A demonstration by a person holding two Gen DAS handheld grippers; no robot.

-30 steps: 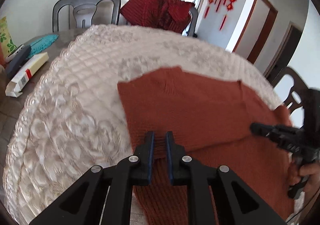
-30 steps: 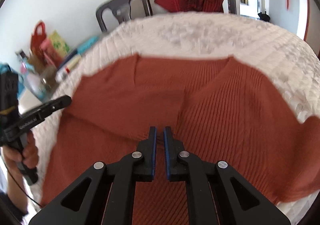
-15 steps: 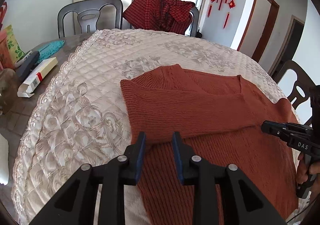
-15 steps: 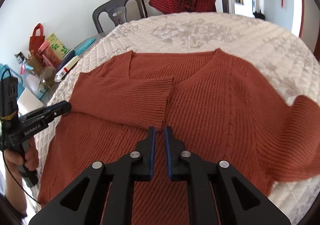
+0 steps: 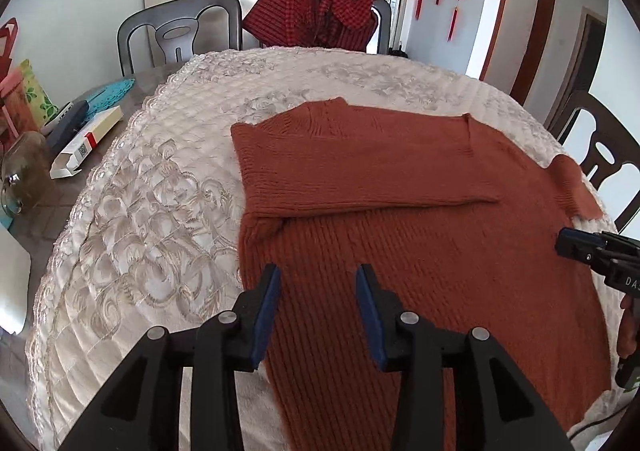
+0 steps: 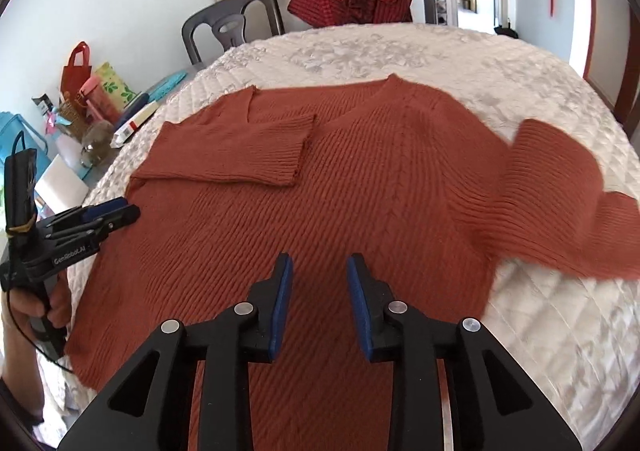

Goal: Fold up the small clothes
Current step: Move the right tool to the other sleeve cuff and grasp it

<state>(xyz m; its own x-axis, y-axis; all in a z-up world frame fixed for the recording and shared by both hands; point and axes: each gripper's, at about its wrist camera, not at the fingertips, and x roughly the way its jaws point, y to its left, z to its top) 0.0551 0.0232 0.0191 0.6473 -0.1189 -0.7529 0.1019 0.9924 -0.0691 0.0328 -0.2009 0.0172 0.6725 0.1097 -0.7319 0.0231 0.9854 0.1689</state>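
Now that both tongs, left (image 5: 317, 309) and right (image 6: 319, 303), have just opened and hold nothing, I see the sweater (image 6: 320, 187) flat on the worktop (image 5: 160, 187), one sleeve (image 6: 236, 149) folded across; the other's next.

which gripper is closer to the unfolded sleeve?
Right. The right gripper hovers open over the sweater's middle, the unfolded sleeve just to its right. The left gripper sits open at the opposite edge.
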